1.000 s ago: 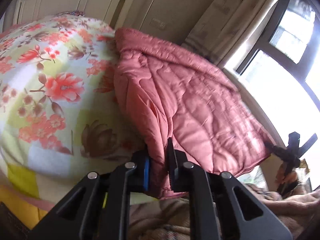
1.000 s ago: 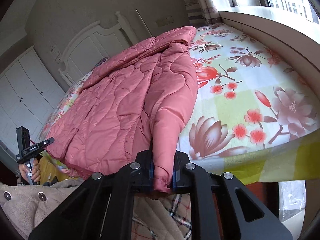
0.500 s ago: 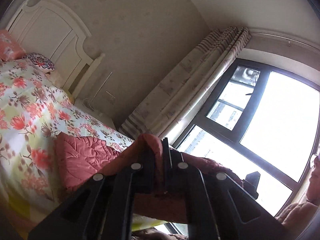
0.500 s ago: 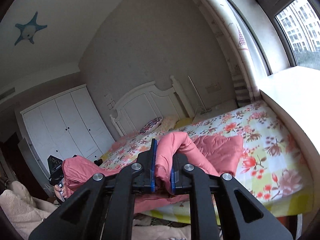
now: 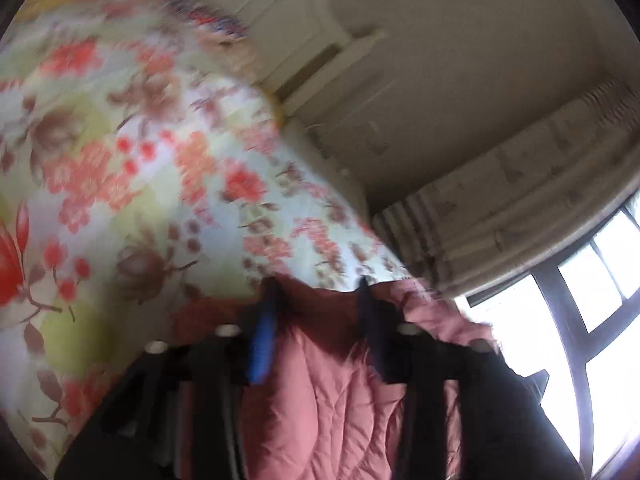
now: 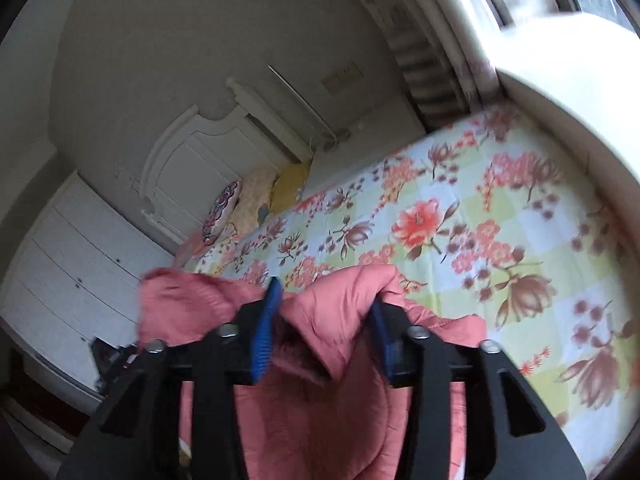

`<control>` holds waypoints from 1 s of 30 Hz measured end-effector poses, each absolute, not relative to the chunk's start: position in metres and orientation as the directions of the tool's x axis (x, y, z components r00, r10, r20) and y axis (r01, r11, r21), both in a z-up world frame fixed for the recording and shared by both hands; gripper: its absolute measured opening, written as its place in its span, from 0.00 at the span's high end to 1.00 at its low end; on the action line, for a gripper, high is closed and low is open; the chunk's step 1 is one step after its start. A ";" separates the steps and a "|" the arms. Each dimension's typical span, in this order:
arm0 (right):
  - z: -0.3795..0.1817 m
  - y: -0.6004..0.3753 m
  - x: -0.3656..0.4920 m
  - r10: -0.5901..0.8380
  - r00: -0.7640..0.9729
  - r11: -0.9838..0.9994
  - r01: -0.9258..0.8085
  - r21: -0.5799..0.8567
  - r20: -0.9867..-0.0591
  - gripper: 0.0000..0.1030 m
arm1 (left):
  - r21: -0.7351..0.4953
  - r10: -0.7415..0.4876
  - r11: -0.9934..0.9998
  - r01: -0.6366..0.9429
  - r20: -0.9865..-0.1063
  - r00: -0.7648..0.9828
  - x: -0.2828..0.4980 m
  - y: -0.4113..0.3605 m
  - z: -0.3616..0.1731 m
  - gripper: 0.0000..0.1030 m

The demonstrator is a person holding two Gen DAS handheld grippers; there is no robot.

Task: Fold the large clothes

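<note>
Both hand-held grippers (image 5: pixel 320 320) (image 6: pixel 324 328) newly spread.

Daylight from the window (image 5: pixel 600 280) glares; both fisheye views motion-blurred.

Both my wrist cams look down along their fingers, close over the floral bed (image 5: pixel 132 184) (image 6: pixel 460 216), sharing the pink quilted jacket (image 5: pixel 332 400) (image 6: pixel 332 412) and headboard (image 6: pixel 188 168).
</note>
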State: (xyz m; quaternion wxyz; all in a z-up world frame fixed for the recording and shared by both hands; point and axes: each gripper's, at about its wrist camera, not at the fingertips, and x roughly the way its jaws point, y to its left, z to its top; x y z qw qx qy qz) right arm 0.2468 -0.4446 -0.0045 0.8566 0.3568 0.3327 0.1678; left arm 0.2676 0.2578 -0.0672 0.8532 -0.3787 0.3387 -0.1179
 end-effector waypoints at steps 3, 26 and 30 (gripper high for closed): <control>-0.015 -0.462 0.248 0.528 0.762 0.669 -0.101 0.737 -0.375 0.04 | -0.680 -0.386 0.729 -0.083 -0.507 0.771 0.265 0.275 -0.081 0.33; -0.009 -0.398 0.230 0.263 0.751 0.965 -0.217 0.149 -0.606 0.86 | -0.465 -0.535 0.835 0.294 -0.560 0.633 0.279 0.218 -0.051 0.93; 0.015 -0.399 0.242 0.231 0.782 0.973 -0.182 0.143 -0.578 0.86 | -0.442 -0.505 0.853 0.278 -0.559 0.658 0.295 0.213 -0.030 0.93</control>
